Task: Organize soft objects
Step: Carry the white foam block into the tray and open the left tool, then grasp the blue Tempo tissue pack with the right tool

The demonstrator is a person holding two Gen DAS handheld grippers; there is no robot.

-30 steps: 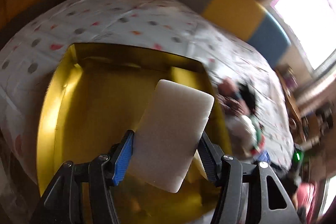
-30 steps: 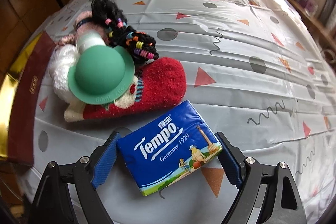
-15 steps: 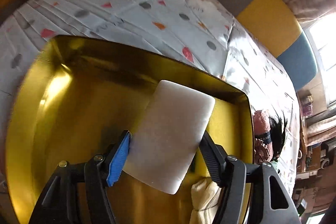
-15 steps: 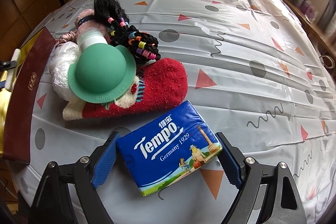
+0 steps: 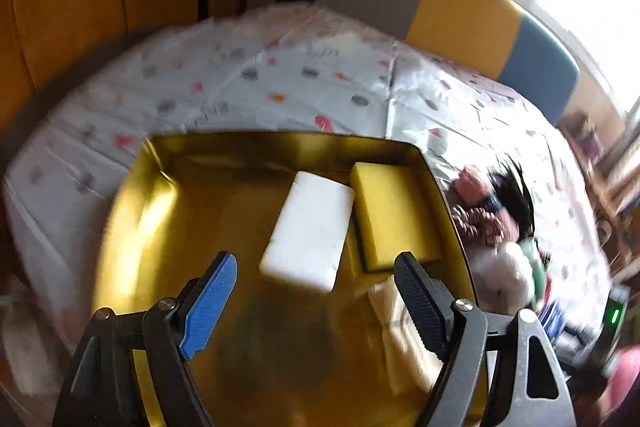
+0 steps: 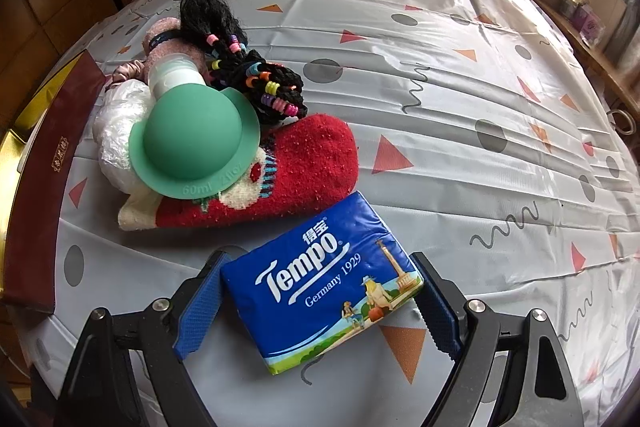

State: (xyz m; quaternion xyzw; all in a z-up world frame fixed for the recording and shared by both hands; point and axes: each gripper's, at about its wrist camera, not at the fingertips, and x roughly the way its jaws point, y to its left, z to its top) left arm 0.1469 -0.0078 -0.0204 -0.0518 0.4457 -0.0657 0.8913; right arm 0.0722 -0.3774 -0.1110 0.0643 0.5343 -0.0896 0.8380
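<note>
My left wrist view looks steeply down, close over the gold box (image 5: 132,227), blurred. My right wrist view looks steeper down at the surface (image 6: 460,115), close to the tissue pack (image 6: 320,291). Both catch the box (image 6: 10,155) and the toy pile (image 5: 504,227) (image 6: 224,99).

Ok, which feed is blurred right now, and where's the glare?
Left wrist view: motion-smeared throughout, glare patches on the shiny gold box's left wall, window blown out top right; the white foam block is still readable. Right wrist view: sharp, evenly lit, only fisheye bending at the edges; print on the blue Tempo tissue pack is legible.
</note>
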